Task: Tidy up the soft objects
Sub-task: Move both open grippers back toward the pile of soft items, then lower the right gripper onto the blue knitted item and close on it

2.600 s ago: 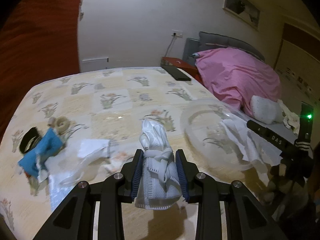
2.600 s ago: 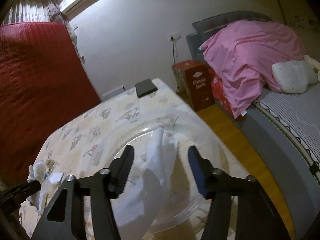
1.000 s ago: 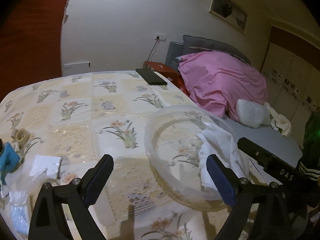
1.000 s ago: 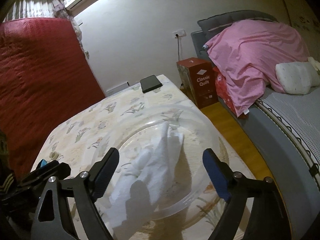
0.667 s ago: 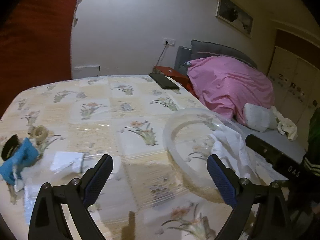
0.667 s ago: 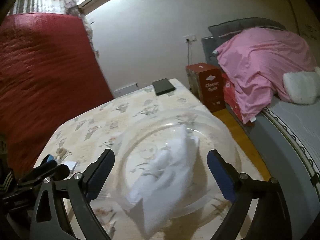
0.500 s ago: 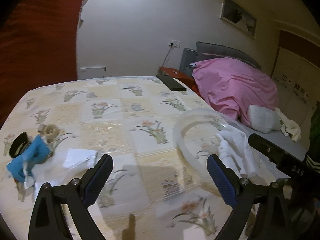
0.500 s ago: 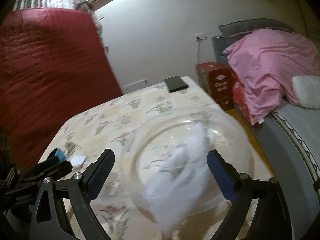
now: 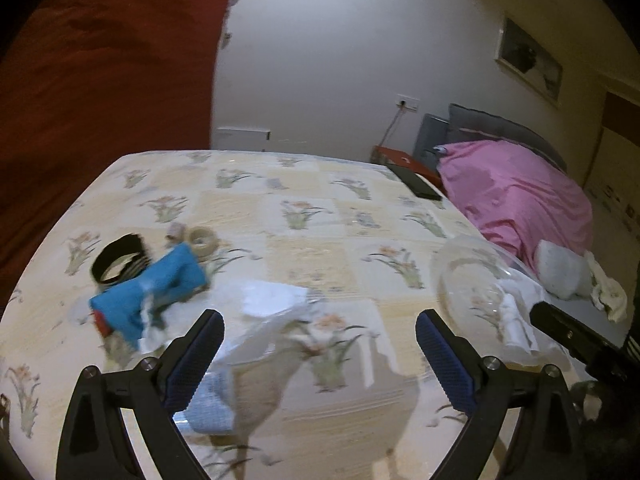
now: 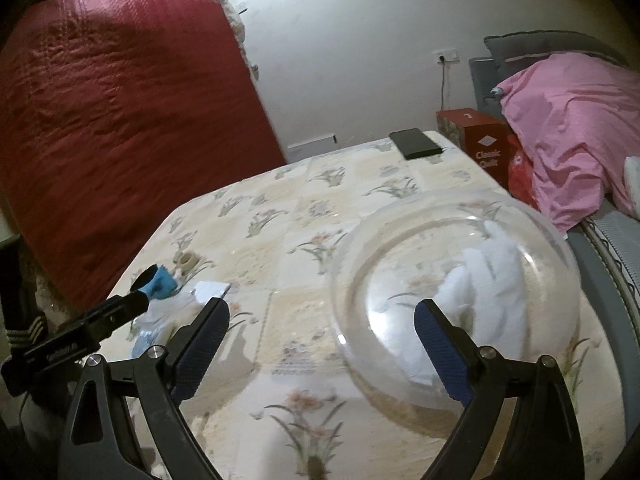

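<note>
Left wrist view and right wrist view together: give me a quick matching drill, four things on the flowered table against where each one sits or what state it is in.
Things:
1. clear bowl
2. blue cloth
3. black phone
4. left gripper

States:
A. far corner of the table, near the red box
B. open, empty
C. holds white cloth
D. beside a black band

Pairs: 1-C, 2-D, 3-A, 4-B

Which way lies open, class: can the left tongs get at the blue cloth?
Probably yes. The left tongs are open and empty, and the blue cloth lies uncovered ahead to their left.
</note>
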Available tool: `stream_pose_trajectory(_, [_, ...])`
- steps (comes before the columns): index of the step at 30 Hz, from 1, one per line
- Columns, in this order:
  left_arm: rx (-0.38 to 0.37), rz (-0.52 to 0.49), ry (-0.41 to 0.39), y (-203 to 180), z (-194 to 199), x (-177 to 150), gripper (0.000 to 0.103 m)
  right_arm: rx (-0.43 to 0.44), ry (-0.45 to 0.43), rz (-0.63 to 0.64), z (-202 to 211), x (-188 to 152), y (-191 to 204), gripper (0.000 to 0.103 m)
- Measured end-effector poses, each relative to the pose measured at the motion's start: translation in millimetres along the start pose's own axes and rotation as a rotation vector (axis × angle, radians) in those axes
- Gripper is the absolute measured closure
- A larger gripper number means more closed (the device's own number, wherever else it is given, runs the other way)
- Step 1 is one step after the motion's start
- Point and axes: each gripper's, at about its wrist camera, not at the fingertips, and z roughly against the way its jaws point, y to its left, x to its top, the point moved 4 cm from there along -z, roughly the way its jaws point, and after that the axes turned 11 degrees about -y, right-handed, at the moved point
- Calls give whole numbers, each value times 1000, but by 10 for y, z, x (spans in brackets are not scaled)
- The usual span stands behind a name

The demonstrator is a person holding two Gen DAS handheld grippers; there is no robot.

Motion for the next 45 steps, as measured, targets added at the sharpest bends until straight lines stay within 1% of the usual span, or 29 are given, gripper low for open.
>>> stream_pose_trajectory(9, [55,42,8,382,67,-55,4,35,42,26,-60,-115,267,9])
stream_pose_trajectory(19, [135,72,-17,803,124,15,4,70,73,52,-149,-203,538,9])
stream_pose_trajectory(25, [170,62,-7,984,25,71,4,82,91,63,-219,-248,647,9])
stream_pose_trajectory(31, [177,39,13,1104,-153,135,4,94,116,62,-302,-311,724,9])
stream_pose_trajectory(34, [172,24,22,1136,-249,158,7,99,130,63,-343,-344,750,9])
stream_pose_trajectory(36, [169,16,34,1151,-315,166,14,102,137,64,-367,-365,766,9])
stream_pose_trajectory(41, [151,-2,70,1142,-466,154,24,108,156,66,-426,-412,799,9])
stream_pose_trajectory(45, [142,-20,92,1124,-559,135,27,115,166,68,-450,-440,829,9])
